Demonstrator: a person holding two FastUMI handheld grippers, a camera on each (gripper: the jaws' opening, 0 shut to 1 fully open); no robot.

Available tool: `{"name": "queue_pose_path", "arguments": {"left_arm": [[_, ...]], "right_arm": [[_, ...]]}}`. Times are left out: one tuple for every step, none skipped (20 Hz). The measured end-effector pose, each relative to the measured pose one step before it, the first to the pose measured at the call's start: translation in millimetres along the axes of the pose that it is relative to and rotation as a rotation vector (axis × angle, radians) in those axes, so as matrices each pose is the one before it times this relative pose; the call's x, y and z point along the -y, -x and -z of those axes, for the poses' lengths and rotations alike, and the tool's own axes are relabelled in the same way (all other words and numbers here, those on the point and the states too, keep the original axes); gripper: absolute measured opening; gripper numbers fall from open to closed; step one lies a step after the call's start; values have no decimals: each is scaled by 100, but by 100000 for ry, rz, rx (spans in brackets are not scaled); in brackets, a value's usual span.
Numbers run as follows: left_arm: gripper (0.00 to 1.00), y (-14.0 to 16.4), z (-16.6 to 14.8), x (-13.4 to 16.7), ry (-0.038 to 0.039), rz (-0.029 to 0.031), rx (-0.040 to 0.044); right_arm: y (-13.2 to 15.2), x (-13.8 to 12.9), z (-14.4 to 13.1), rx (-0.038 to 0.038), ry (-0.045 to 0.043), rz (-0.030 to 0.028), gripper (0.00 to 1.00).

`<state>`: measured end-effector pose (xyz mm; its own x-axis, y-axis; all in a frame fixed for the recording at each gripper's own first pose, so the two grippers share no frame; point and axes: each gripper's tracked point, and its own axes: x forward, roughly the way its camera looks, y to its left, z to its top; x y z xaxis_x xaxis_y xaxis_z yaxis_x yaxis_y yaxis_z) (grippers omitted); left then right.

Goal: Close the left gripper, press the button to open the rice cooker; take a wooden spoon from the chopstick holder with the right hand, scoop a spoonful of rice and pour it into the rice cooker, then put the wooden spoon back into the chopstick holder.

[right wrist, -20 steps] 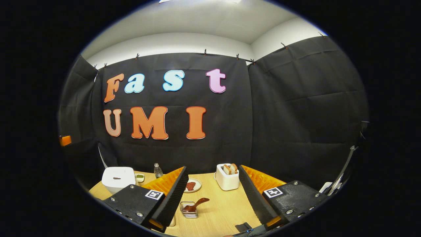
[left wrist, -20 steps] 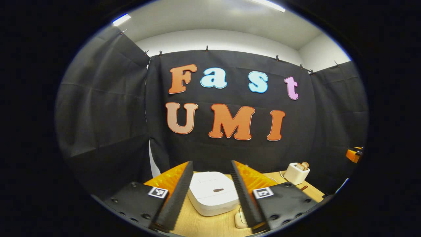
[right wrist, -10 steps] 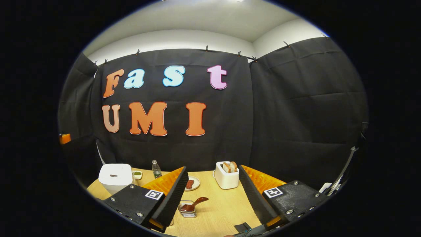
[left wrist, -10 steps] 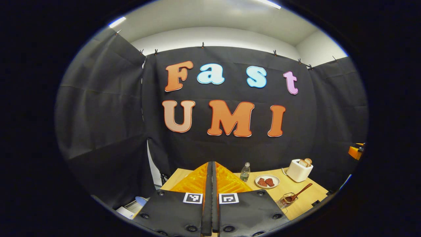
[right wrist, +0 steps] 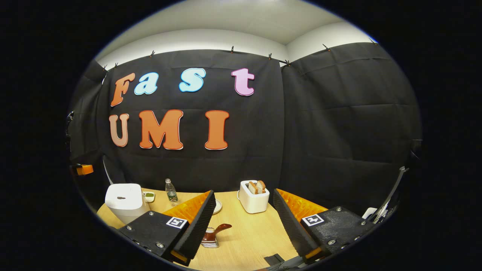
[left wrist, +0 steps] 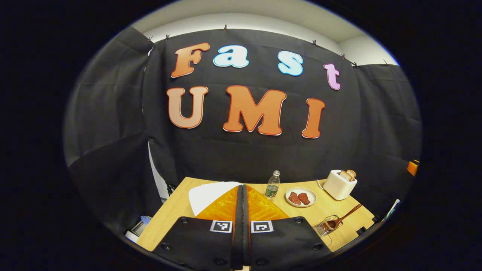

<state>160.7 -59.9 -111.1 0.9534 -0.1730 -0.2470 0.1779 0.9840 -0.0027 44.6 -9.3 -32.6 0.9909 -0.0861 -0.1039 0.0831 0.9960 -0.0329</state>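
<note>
A: Left gripper [left wrist: 243, 210]?
B: Fingers pressed together, above the white rice cooker [left wrist: 209, 194]
A: Right gripper [right wrist: 243, 222]?
B: Spread wide, empty; wooden spoon [right wrist: 218, 229] sits in the chopstick holder [right wrist: 209, 241] on the table [right wrist: 248, 233]

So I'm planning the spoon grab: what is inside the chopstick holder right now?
A wooden spoon stands in the wire chopstick holder, bowl down, handle leaning out over the rim. The right gripper's finger partly covers the holder, hiding its base there.

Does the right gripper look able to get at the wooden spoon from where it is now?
Probably yes. The right gripper is open, and the wooden spoon leans out of the chopstick holder just ahead by its left finger, with bare table around and the toaster farther back.
</note>
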Motion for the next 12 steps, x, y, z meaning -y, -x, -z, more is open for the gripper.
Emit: {"name": "queue_pose_path", "arguments": {"left_arm": [[4, -1174, 993, 306, -547, 1149, -2156], [4, -1234, 588, 302, -463, 1434, -2115], [4, -1245, 678, 169, -85, 744, -1811], [4, -1314, 971, 85, -322, 834, -2484], [3, -1204, 1021, 8, -152, 554, -1459], [4, -1109, 1047, -124, -131, 139, -2574], [4, -957, 1215, -40, -187, 163, -2911], [4, -971, 1014, -214, 114, -8, -2687], [4, -772, 1085, -208, 709, 86, -2771], [4, -718, 964, -147, 1141, -71, -2840], [4, -615, 845, -328, 890, -267, -2498], [5, -596, 587, -360, 304, -459, -1477]], "right_arm": [[-183, 128, 275, -807, -126, 610, 95], [-189, 102, 242, -770, -252, 503, 95], [-262, 65, 210, -852, -204, 615, 95], [-297, 72, 124, -792, -189, 599, 95], [-137, 75, 208, -816, -493, 132, 95], [-178, -62, 83, -793, -324, -5, 95], [-157, 195, 194, -532, 214, 427, 95], [-136, 293, 138, -467, 645, 976, 95], [-132, 411, 71, -392, 653, 1126, 95], [-158, 174, 14, -413, 390, 769, 100], [-13, 24, 84, -428, 144, 501, 95], [-142, 64, 119, -566, 120, 321, 95]]}}
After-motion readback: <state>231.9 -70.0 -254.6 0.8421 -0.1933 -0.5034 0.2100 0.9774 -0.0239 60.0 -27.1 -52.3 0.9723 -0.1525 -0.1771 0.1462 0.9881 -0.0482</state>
